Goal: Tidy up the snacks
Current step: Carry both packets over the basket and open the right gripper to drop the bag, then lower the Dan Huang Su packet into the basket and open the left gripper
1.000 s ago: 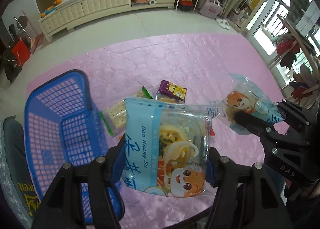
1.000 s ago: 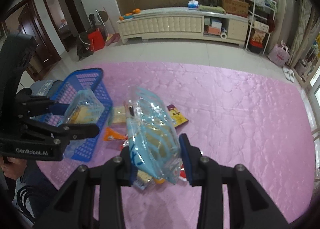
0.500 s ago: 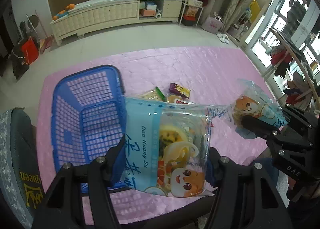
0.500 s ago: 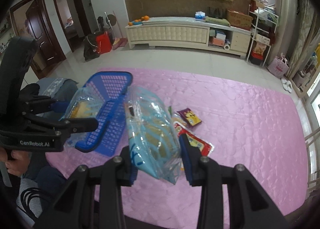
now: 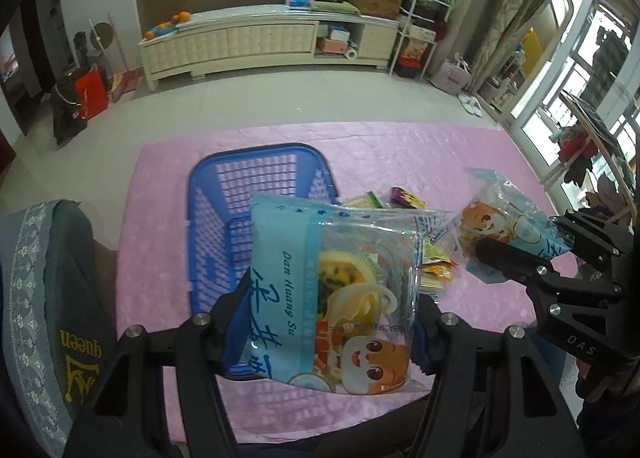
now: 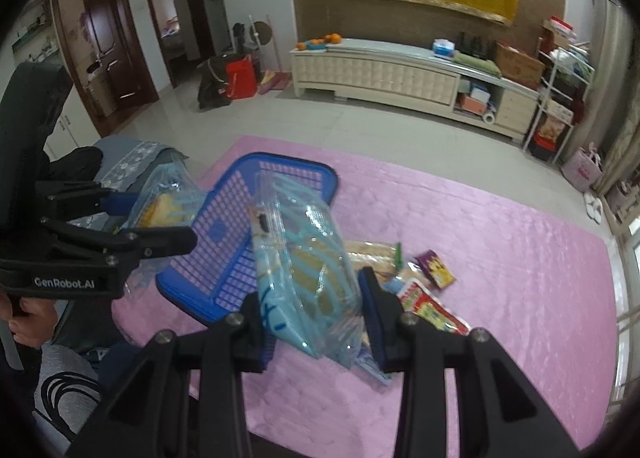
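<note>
Snack packs are lifted clear of the pink worktop (image 5: 400,145): in the left wrist view, a blue cake pack (image 5: 332,298) fills the lower centre, clamped flat in the left tongs (image 5: 328,322) before the empty blue basket (image 5: 224,225), seemingly its destination.

In the right wrist view, the right tongs (image 6: 316,318) pinch a second pack (image 6: 304,270) edgewise at lower centre; loose snacks (image 6: 424,290) wait right of the basket.
</note>
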### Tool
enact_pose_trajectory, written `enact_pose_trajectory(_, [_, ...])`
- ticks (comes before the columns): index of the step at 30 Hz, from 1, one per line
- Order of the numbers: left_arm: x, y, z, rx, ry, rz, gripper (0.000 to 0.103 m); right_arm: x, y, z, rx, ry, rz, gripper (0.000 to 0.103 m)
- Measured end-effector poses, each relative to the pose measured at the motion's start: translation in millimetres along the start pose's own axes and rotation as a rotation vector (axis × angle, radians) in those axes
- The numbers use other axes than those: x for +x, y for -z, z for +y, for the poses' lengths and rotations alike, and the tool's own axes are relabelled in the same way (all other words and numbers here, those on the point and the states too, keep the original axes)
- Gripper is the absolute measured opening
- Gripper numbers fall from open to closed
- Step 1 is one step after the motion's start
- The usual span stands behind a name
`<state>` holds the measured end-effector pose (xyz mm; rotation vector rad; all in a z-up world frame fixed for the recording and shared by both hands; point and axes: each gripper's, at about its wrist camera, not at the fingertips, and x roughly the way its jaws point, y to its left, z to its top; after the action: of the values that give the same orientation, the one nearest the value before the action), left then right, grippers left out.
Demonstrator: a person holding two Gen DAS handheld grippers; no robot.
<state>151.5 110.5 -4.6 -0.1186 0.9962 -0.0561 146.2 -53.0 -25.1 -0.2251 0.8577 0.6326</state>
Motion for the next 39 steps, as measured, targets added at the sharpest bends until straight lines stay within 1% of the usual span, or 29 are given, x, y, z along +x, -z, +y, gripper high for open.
enact_pose_trajectory(3, [-3.7,0.8,14.9,-0.013,-0.020,-0.009,0.061,6.5,-6.8,13.5,-0.013,-0.018,0.006,0.042])
enact_pose_trajectory(8, [-4.0,1.1,33.1,-0.035,-0.033,-0.018,0.061,22.7,-19.6,26.5,-0.012,-0.060,0.031,0.042])
enact_pose_trajectory(15, [12.9,-6.7,51.6,-0.043,-0.050,-0.012,0.061,58.5,-37.4,37.6,0.011,-0.111,0.096,0.042])
enact_pose_trajectory(17, [19.6,-9.7,54.8,-0.039,-0.061,-0.010,0.061,73.0,-42.7,37.1,0.034,-0.131,0.121,0.042])
enact_pose_trajectory(20, [29.6,-15.6,62.9,-0.045,-0.058,-0.004,0.061,92.6,-49.8,36.4,0.059,-0.152,0.153,0.042])
enact_pose_trajectory(23, [39.5,-22.6,70.3,-0.048,-0.063,0.001,0.061,111.8,-55.5,35.2,0.075,-0.153,0.187,0.042])
enact_pose_trajectory(27, [53.5,-30.0,76.3,-0.055,-0.050,0.008,0.061,132.5,-62.8,29.4,0.109,-0.178,0.223,0.042])
enact_pose_trajectory(31, [70.5,-34.3,78.2,-0.054,-0.042,0.023,0.061,150.5,-72.2,27.1,0.124,-0.179,0.258,0.043])
enact_pose_trajectory(32, [73.4,-35.5,78.1,-0.055,-0.040,0.027,0.061,156.9,-74.8,27.2,0.121,-0.173,0.274,0.046])
enact_pose_trajectory(33, [77.0,-36.8,77.7,-0.054,-0.039,0.031,0.061,159.9,-76.9,26.4,0.122,-0.162,0.271,0.058])
enact_pose_trajectory(34, [79.8,-36.9,77.2,-0.052,-0.039,0.035,0.062,161.3,-79.3,24.8,0.125,-0.147,0.263,0.067])
enact_pose_trajectory(35, [80.9,-36.7,76.9,-0.052,-0.037,0.036,0.062,161.0,-81.0,22.6,0.127,-0.116,0.251,0.079])
enact_pose_trajectory(36, [82.2,-36.8,77.6,-0.052,-0.038,0.038,0.062,159.9,-81.7,21.3,0.128,-0.102,0.243,0.088])
enact_pose_trajectory(38, [84.0,-34.6,81.3,-0.056,-0.042,0.042,0.062,153.4,-81.0,21.2,0.116,-0.107,0.218,0.088])
enact_pose_trajectory(39, [84.1,-33.6,82.0,-0.062,-0.041,0.046,0.062,151.0,-80.4,21.6,0.105,-0.094,0.212,0.088])
